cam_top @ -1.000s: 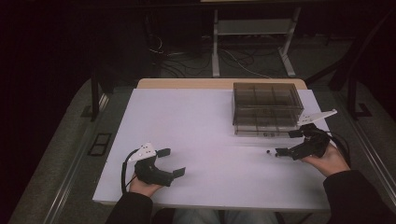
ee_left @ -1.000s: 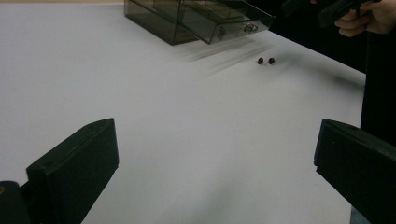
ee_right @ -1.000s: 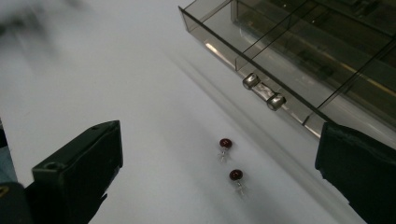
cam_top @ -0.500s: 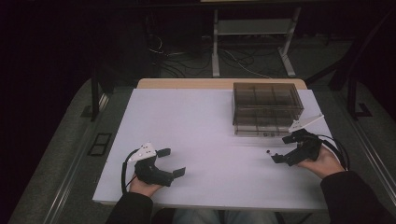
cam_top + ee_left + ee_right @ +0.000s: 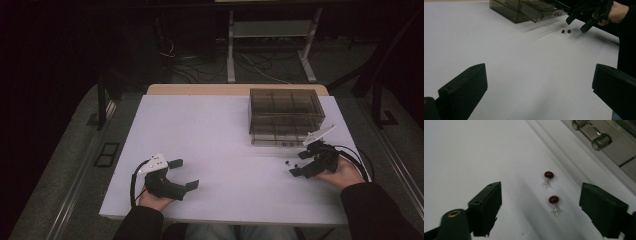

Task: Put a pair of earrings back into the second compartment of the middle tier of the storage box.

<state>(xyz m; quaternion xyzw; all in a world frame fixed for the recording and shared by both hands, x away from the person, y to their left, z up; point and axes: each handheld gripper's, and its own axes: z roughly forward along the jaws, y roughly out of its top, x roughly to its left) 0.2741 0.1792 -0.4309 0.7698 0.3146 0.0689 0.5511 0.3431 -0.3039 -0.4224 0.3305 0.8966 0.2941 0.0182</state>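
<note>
White table top [image 5: 215, 145] spreads out under my two claws, and past its far edge the floor is dark with wires.

My right claw [image 5: 306, 161] is wide open and holds nothing. It sits low near the right edge of the table. Between its two black jaws I see two little red earrings [image 5: 551, 188] lying on the table, one just beside the other. Each has a round red ball and a small silver pin. Neither jaw touches them.

Just past the earrings is a see-through box of drawers [image 5: 285, 116]. One drawer [image 5: 541, 12] near the bottom sticks out a bit toward me, with two clear knobs [image 5: 590, 133] on its front.

My left claw [image 5: 179, 175] is wide open too, with nothing in it. It rests far off on the left side of the table.

I think the earrings should go in that drawer. The drawer looks open already. Picking them up is not done yet.
</note>
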